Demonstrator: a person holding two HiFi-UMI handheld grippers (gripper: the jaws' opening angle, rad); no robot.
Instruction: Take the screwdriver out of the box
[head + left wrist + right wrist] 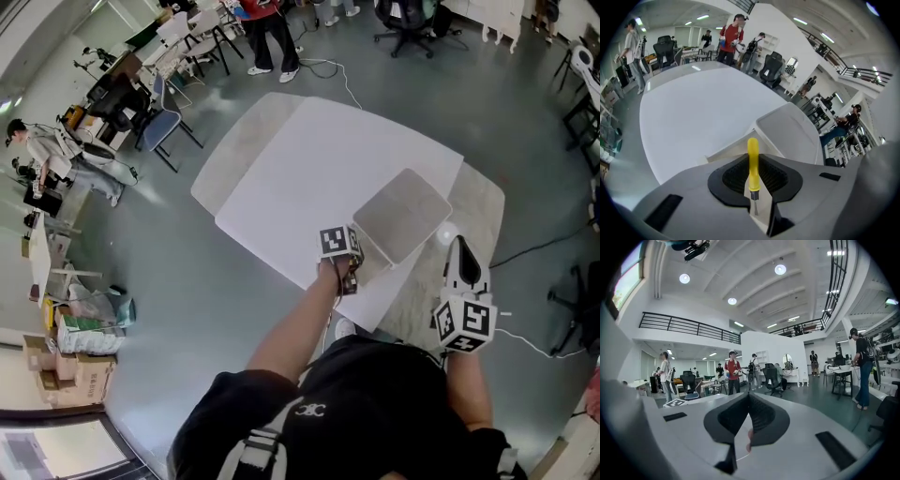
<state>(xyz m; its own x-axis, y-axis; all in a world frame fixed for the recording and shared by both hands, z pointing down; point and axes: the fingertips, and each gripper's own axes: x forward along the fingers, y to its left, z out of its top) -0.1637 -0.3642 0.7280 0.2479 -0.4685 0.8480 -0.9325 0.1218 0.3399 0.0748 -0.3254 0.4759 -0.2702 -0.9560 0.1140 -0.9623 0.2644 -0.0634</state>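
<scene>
A small screwdriver (753, 149) with a yellow handle stands upright between the pads of my left gripper (755, 165), its metal tip pointing back toward the camera. The left gripper (350, 277) is shut on it, a little above the near edge of the white table (300, 169). Just right of that gripper lies the flat grey box (401, 214), which shows beyond the jaws in the left gripper view as the box (790, 129). My right gripper (460, 251) hovers off the table's right corner, pointing out level into the room. The right gripper (749, 401) has its jaws together with nothing between them.
A second, beige table top (234, 150) juts from under the white one. Office chairs (164, 122) and people (267, 28) stand around the far side. Cardboard boxes (70, 361) sit on the floor at the left. A white cable (525, 342) runs along the floor at right.
</scene>
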